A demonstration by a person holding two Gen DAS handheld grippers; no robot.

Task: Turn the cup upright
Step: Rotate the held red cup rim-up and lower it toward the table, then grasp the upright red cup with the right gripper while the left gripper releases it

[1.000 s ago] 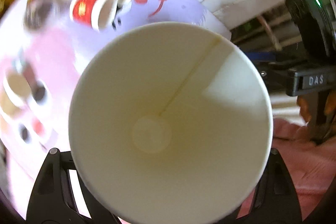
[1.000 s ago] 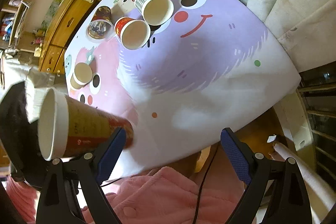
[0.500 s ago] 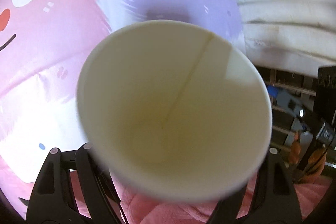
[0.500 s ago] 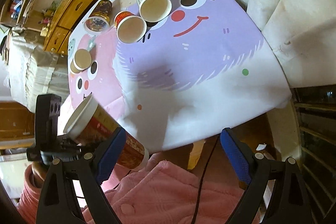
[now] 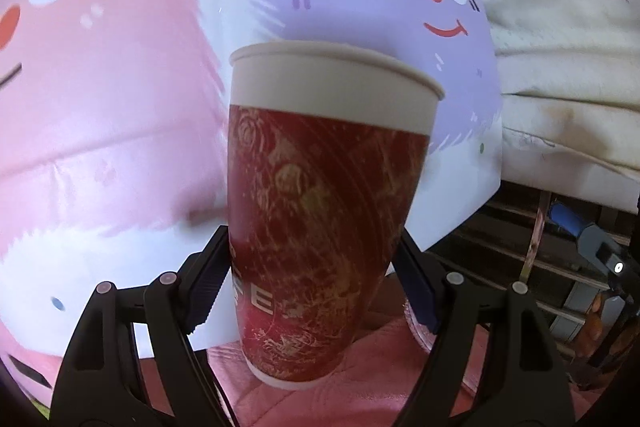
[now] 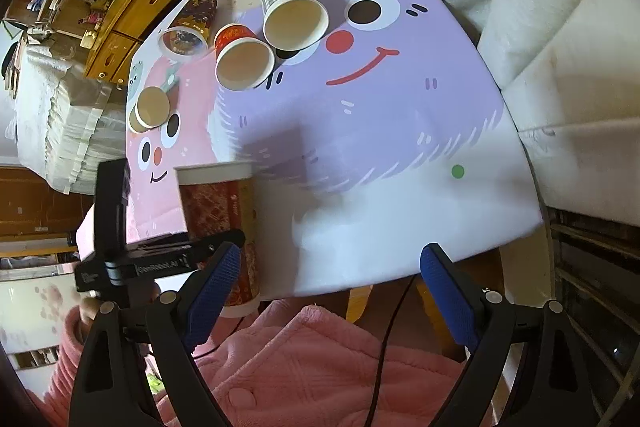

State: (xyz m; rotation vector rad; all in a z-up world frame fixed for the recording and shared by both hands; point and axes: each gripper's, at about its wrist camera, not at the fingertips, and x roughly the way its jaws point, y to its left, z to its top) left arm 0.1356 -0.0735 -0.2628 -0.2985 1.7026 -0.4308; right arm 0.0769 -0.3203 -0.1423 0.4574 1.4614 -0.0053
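My left gripper [image 5: 316, 267] is shut on a tall red paper cup with gold print and a white rim [image 5: 320, 211]. The cup stands upright, mouth up, held in the air at the table's near edge above my pink-robed lap. In the right wrist view the same cup [image 6: 220, 223] shows at lower left with the left gripper [image 6: 160, 263] clamped on it. My right gripper [image 6: 328, 287] is open and empty, off the near edge of the table [image 6: 400, 155].
On the cartoon tablecloth at the far side lie a checked cup [image 6: 292, 15], a red cup [image 6: 242, 57] and a dark printed cup [image 6: 188, 31] on their sides. A small brown cup [image 6: 150, 109] sits at the left. A white cushion [image 6: 560, 27] borders the right.
The left gripper has turned the cup from mouth-toward-camera to upright. The cup has moved closer to the table's near edge. The right gripper has stayed open and nearly still.
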